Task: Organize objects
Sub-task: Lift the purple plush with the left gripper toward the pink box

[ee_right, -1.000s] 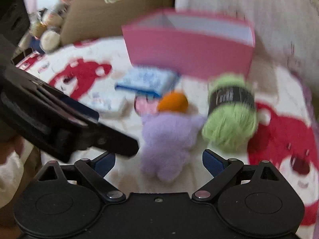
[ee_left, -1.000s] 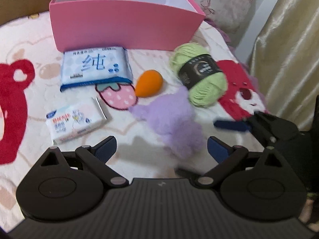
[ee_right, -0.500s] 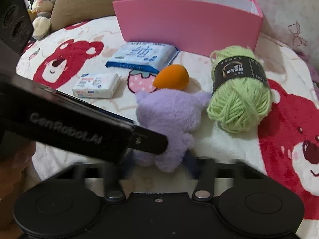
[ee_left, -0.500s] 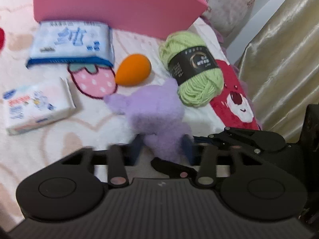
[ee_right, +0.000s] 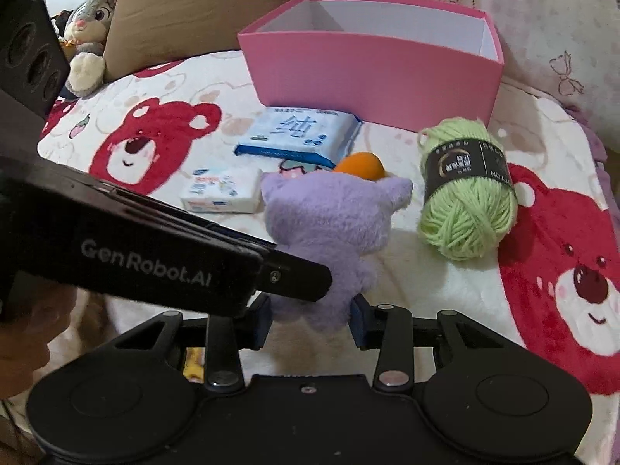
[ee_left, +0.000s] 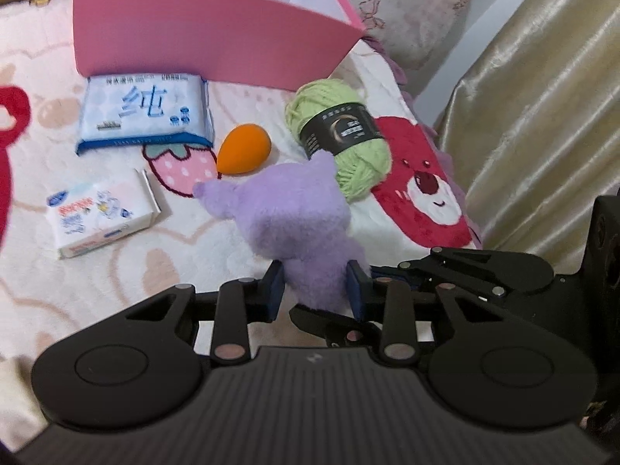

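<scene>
Gripping the purple plush toy (ee_left: 294,213) at its lower end, the left hand-held gripper (ee_left: 316,286) has both blue pads pressed into the fur; the right hand-held gripper (ee_right: 312,317) is likewise closed on the same end of the toy, its pads sunk into the fur on either side. Toy's head end points away, ears toward the orange egg-shaped sponge (ee_left: 244,149), which sits just beyond it. Whether the toy rests on the bed blanket (ee_left: 116,271) or is lifted clear: cannot tell.

Green yarn ball (ee_left: 345,143) with black label lies just to the right of the toy, near its ear. Blue-and-white tissue pack (ee_left: 145,112) lies beyond the sponge, against the front wall of the pink box (ee_left: 201,35). Small white wipes pack (ee_left: 100,217) lies to the left, apart from the toy. Gold curtain (ee_left: 542,97) hangs at far right. In the right wrist view, a grey rabbit plush (ee_right: 87,35) leans by a brown pillow (ee_right: 201,4) behind the blanket.
</scene>
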`<state>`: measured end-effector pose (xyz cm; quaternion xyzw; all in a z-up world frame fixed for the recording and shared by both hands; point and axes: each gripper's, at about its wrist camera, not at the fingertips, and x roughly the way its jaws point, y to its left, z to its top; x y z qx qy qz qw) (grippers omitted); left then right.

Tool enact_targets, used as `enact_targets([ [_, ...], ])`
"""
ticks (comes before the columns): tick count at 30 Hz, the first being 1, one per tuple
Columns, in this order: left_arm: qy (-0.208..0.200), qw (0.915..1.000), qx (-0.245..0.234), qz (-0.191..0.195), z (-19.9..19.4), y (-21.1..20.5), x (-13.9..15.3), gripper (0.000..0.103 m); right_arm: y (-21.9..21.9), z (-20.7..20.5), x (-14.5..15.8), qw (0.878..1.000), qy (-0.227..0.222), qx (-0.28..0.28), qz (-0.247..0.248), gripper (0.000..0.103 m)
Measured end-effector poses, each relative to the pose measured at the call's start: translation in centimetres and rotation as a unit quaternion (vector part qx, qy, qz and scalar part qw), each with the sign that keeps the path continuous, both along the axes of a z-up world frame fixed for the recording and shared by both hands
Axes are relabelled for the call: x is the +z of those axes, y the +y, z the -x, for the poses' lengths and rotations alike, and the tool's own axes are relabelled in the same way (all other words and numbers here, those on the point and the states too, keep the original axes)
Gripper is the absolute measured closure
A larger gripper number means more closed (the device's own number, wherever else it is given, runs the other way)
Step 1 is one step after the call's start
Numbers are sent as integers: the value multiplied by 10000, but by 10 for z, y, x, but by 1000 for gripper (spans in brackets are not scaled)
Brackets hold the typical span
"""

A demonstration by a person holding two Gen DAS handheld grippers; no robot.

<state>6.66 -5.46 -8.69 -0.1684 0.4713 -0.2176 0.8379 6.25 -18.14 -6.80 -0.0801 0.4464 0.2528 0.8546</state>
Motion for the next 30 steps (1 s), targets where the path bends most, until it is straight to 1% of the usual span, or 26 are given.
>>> enact_targets([
  [2, -53, 9999, -70, -73, 6, 4, 15, 71, 1, 5, 12, 10000, -5, 15, -92, 58],
  [6, -160, 9998, -117, -88, 19, 12, 43, 71, 2, 14, 39, 9997, -4, 44, -232, 58],
  [11, -301, 9985, -293, -351, 30, 12, 79, 71, 6, 24, 67, 9994, -15, 91, -333, 58],
  [15, -353, 9982, -358, -334, 33, 16, 107, 71, 7, 25, 95, 9993, -31, 162, -333, 59],
  [19, -516, 9973, -388, -356, 30, 16, 135, 71, 6, 22, 121, 9990, -188, 162, -360, 58],
  [22, -637, 9964, -414, -376, 21, 15, 154, 71, 5, 14, 139, 9987, -309, 114, -396, 58],
  [26, -786, 9951, -443, -405, -3, 12, 174, 71, 3, -5, 156, 9980, -480, 30, -417, 58],
  [30, -881, 9944, -421, -392, -34, 8, 185, 71, -2, -33, 166, 9967, -658, -25, -473, 58],
])
